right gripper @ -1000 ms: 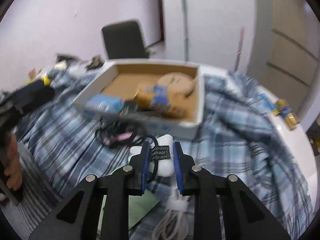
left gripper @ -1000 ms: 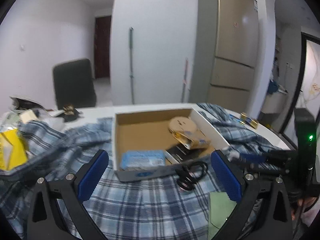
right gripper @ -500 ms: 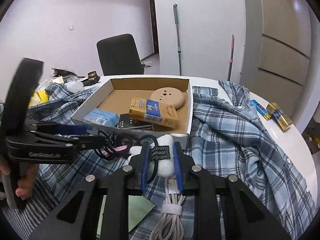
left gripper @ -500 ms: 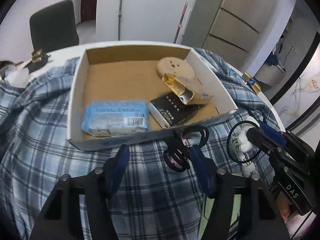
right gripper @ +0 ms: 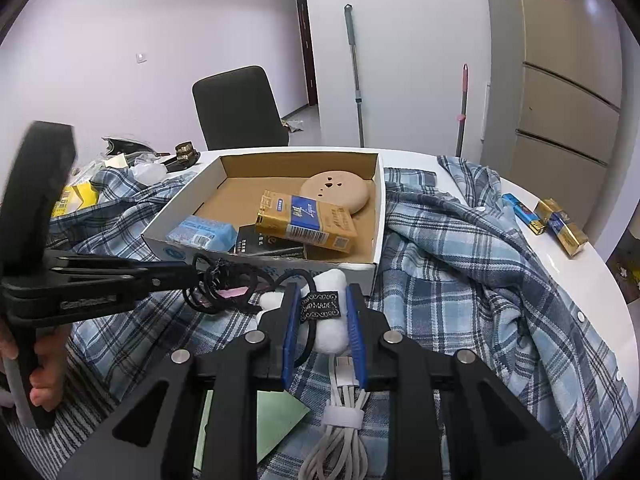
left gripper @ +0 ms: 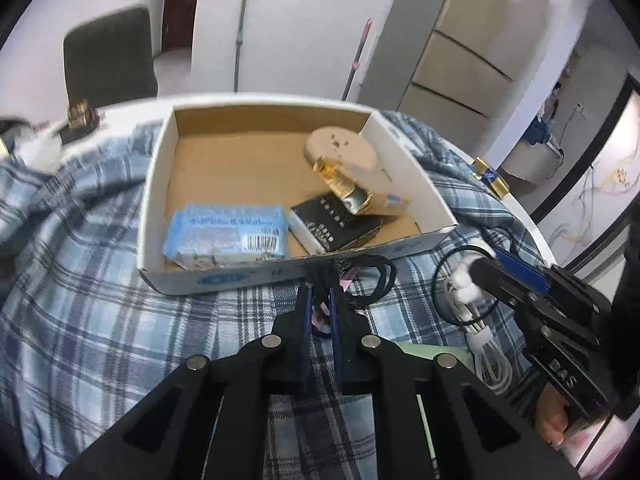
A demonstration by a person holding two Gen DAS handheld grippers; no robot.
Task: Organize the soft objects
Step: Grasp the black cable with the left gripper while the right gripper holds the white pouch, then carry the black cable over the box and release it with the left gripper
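Observation:
A bundle of black hair ties (left gripper: 385, 276) with a pink tag lies on the plaid shirt, just in front of the cardboard box (left gripper: 160, 184). My left gripper (left gripper: 320, 291) points down at it, and its jaws are closing tight on the bundle's knot. From the right wrist view the left gripper (right gripper: 192, 271) reaches in from the left, pinching the hair ties (right gripper: 216, 285). My right gripper (right gripper: 320, 291) is shut on a white plush bow (right gripper: 330, 338) with a black label, held low before the box (right gripper: 378, 208). The bow (left gripper: 464, 280) carries a black elastic loop.
The box holds a blue tissue pack (left gripper: 226, 236), a black pack, a gold cigarette pack (right gripper: 306, 220) and a round beige disc (right gripper: 336, 190). A white coiled cable (right gripper: 342, 424) and green paper (right gripper: 276, 420) lie under the right gripper. A lighter and gold packs (right gripper: 560, 226) sit far right; a chair (right gripper: 238, 108) stands behind.
My left gripper dropped toward the hair ties in front of the box and went from wide open to shut on them. The right gripper kept still, holding the bow.

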